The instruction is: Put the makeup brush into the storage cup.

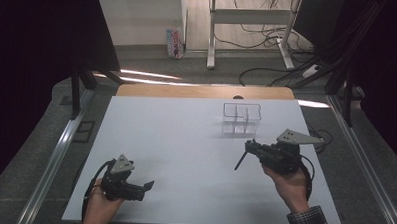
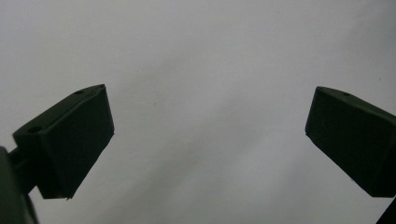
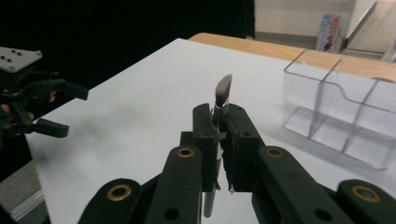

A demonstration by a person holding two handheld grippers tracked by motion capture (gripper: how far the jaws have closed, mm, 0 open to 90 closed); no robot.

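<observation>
The right gripper (image 3: 218, 135) has its two black jaws closed tight on a slim makeup brush (image 3: 222, 95), pinching it near the metal collar so that the soft, dark, slanted tuft stands up beyond the jaw tips while the thin handle hangs out below. In the high view the same brush (image 1: 241, 159) shows as a dark stick slanting down and to the left from the right gripper (image 1: 249, 145), clear of the table; gripping it close to the bristles probably gives good control for lowering the handle end into a slot. The clear plastic organiser (image 1: 241, 118) stands just beyond, toward the far edge of the white tabletop (image 1: 185, 141); it is a hard, glossy box with straight walls, thin dividers and several open-topped compartments, all apparently empty. The left gripper (image 1: 148, 185) rests low at the near left corner, well apart from the brush and the organiser, likely waiting. Its blocky, matte black jaws stand wide apart with nothing between them, and the left gripper view looks past them onto smooth white surface (image 2: 205, 70).
</observation>
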